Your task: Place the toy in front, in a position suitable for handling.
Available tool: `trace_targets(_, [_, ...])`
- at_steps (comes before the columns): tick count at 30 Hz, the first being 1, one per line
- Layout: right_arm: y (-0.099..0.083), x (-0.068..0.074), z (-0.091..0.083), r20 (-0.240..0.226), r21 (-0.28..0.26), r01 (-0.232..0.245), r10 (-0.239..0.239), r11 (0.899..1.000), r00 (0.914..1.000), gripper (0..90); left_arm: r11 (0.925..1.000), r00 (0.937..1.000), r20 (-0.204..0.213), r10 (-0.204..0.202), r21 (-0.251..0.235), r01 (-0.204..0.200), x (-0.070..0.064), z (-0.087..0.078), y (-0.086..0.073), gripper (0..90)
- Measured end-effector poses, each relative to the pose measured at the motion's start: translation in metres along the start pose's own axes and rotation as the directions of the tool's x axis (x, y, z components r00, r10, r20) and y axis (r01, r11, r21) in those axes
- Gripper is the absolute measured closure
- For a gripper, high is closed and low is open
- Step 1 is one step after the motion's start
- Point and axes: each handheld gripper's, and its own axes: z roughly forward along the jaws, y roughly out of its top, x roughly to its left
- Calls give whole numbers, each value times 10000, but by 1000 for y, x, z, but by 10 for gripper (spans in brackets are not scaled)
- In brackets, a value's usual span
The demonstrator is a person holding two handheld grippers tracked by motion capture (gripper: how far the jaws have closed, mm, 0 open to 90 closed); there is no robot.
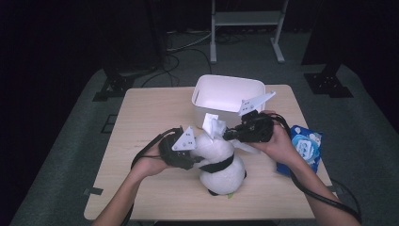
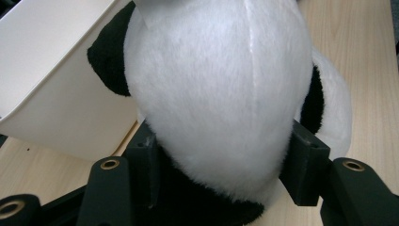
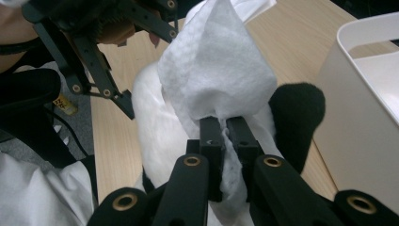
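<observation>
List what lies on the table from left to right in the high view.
left gripper → panda toy → right gripper → blue wipes pack. The wipe and the white bin sit above the toy, so their places in the order are unclear.

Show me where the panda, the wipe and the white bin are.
panda (image 2: 211,94): left gripper view, on its white head.
wipe (image 3: 216,70): right gripper view, on the bunched sheet above the jaws.
bin (image 1: 221,110): high view, on its near outer wall.

- A dim lab or recording studio: dark curtained walls and grey carpet beyond the tongs.
- Black stand feet (image 1: 112,87), floor cables (image 1: 186,47), a white metal frame (image 1: 247,28) behind the lone tabletop (image 1: 141,122).
</observation>
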Motion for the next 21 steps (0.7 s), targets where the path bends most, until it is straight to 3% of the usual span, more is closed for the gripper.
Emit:
trace_targets(5, [13, 6, 3, -48, 191, 332, -331, 9993, 9994, 863, 9999, 9999, 47, 94, 46, -95, -1, 1, 5, 405])
trace_targets(8, [24, 11, 8, -28, 376, 776, -776, 9963, 9970, 862, 9998, 9998, 108, 175, 78, -176, -2, 2, 8, 404])
trace_targets(12, [25, 14, 15, -31, 748, 828, -828, 9938, 9966, 865, 9998, 9997, 219, 97, 145, -100, -1, 3, 6, 380])
trace_targets(16, [21, 14, 15, -83, 849, 796, -791, 9932, 9968, 865, 9993, 9982, 476, -364, -50, 367, 0, 3, 4, 300])
trace_targets(17, [18, 14, 13, -48, 884, 737, -735, 9934, 9973, 866, 9967, 9956, 572, -744, -268, 761, 1, 3, 3, 269])
trace_targets(18, [18, 14, 13, -48, 884, 737, -735, 9934, 9973, 866, 9967, 9956, 572, -744, -268, 761, 1, 3, 3, 241])
trace_targets(21, [15, 13, 9, -94, 921, 724, -718, 9931, 9974, 865, 9880, 9871, 860, -1351, -636, 1407, 4, 0, 2, 184])
